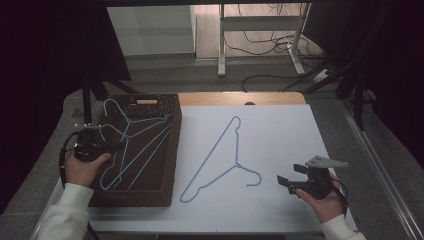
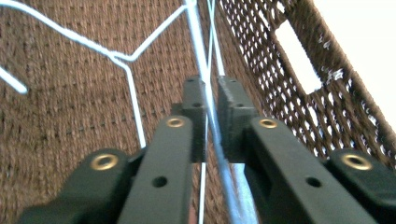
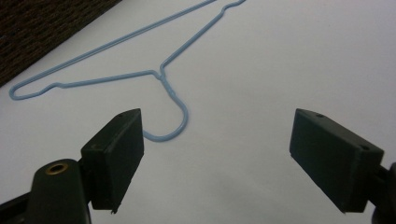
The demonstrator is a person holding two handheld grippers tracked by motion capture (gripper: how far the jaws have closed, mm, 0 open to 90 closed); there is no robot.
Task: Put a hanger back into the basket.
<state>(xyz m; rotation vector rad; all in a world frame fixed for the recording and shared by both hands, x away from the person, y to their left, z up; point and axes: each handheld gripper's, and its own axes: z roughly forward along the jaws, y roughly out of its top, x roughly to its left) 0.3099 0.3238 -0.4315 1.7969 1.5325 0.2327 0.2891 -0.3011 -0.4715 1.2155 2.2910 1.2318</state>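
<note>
left gripper is in the brown woven basket at the left of the table, jaws pinched narrow on a wire of a blue hanger in the basket. in the left gripper view the wire runs straight up between the two pads, and a second thin wire crosses right next to it. cannot tell for sure if one wire or two are caught. several hangers look stacked and tangled in there, hooks toward the far left corner.

right gripper sits near right on the white table, jaws spread wide, holding nothing. the loose blue hanger lies flat mid-table, hook pointing toward the right gripper, just beyond its left pad in the right gripper view, not touching.

step in hand, as i judge it: pull one hanger out of the basket and lay it on the table by the other one.

how to do it well:
- keep the pinch firm, thin coated wire slips and swivels easily
- lift slow and straight up first, watch whether the neighbour hanger comes along
- if two come up, give a small shake or lower and regrip farther from the crossing point
- clear the basket's right wall before moving right, the low corner of the hanger could snag the weave
- right gripper could take the free end once it is over the table, to stop it swinging
- set down flat, apart from the hanger already lying there so they don't interlock

risk: hooks are nested, so dragging sideways would likely pull the whole pile.
</note>
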